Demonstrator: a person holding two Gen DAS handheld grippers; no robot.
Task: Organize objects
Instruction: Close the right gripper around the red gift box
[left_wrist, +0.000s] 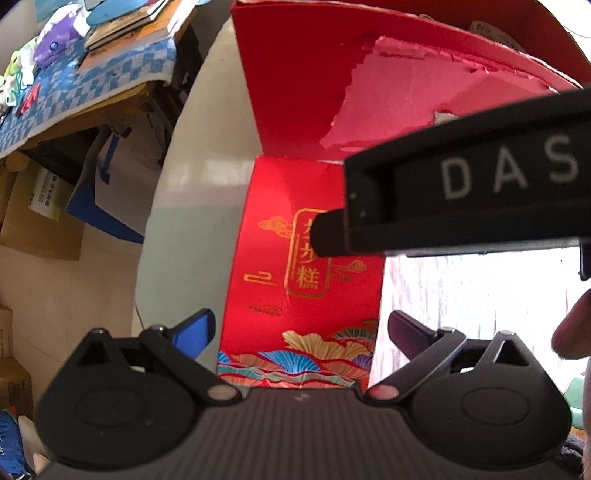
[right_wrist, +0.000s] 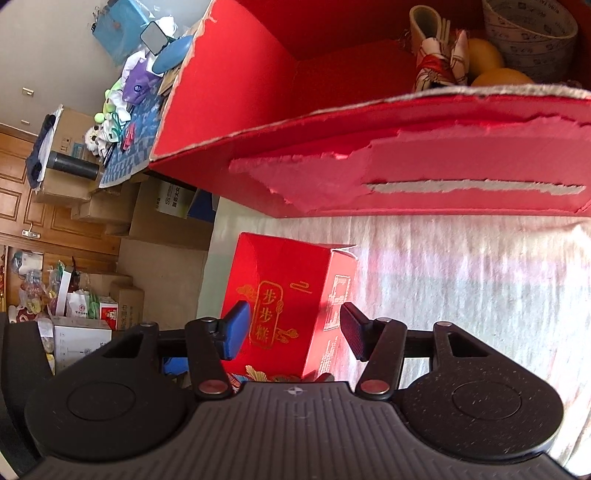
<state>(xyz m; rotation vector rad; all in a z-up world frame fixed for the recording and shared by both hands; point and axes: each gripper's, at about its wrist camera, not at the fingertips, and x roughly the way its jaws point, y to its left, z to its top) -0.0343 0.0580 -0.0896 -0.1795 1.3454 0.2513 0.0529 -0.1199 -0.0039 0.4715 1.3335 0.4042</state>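
A small red gift box (left_wrist: 295, 280) with gold characters lies on the white tablecloth, in front of a big open red cardboard box (left_wrist: 314, 85). My left gripper (left_wrist: 301, 328) is open, its fingers on either side of the small box's near end. My right gripper (right_wrist: 293, 330) is open too, straddling the same small box (right_wrist: 280, 295) from above; its body crosses the left wrist view (left_wrist: 461, 199). The big box (right_wrist: 369, 158) holds oranges (right_wrist: 498, 75), a folded cloth (right_wrist: 439, 62) and a tape roll (right_wrist: 532, 33).
The white tablecloth (right_wrist: 461, 295) spreads to the right of the small box. A side table with a blue checked cloth (left_wrist: 85, 85), books and toys stands at the left. Cardboard boxes (right_wrist: 110, 206) are stacked on the floor by a wooden door.
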